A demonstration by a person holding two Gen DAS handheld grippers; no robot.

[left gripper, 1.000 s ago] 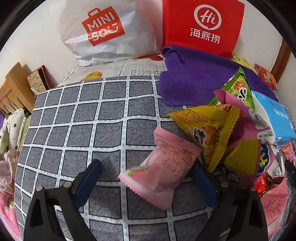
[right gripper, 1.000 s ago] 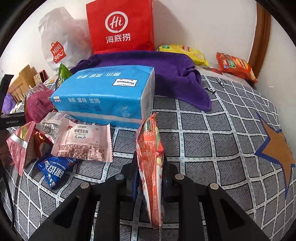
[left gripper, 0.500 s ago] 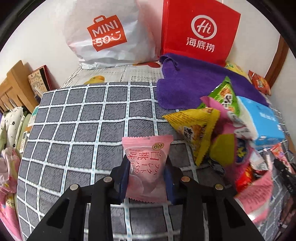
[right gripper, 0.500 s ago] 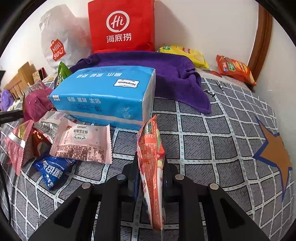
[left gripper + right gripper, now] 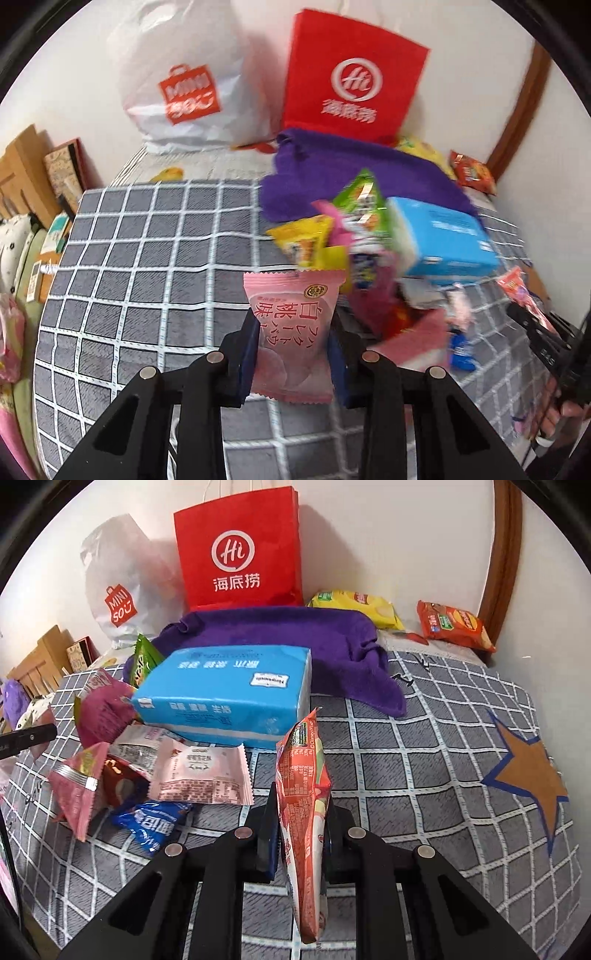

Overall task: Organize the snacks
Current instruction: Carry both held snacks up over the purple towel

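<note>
Since a second ago the left gripper (image 5: 293, 350) has gone from jaws wide around the pink peach snack packet (image 5: 293, 332) lying on the blanket to clamped on it, and the packet is now sitting upright between the blue pads, clear of the grey grid blanket (image 5: 147, 258); the snack pile is reading farther away and lower in the left view than before. The right gripper (image 5: 301, 830) is gripping the red-orange snack packet (image 5: 304, 794) edge-on, same as in the earlier frames, packet standing vertical above the blanket with its lower end hanging below the pads. Just beyond the pink packet, the pile is sitting on the blanket: a yellow packet (image 5: 301, 240), a green packet (image 5: 364, 199) leaning against the blue tissue pack (image 5: 225, 694), plus a pale pink wrapper (image 5: 199, 775), a blue wrapper (image 5: 151, 823) and a magenta pouch (image 5: 103, 712) to the left in the right view. A purple towel (image 5: 280, 638) is lying behind the tissue pack, touching it. Behind the towel, against the wall, a red paper bag (image 5: 240, 550) and a white Miniso bag (image 5: 118, 587) are standing side by side. A yellow chip bag (image 5: 354, 605) and an orange chip bag (image 5: 454, 624) are lying near the far right corner. The person's hand (image 5: 554, 413) is showing at the right edge of the left view, partly cut off.
</note>
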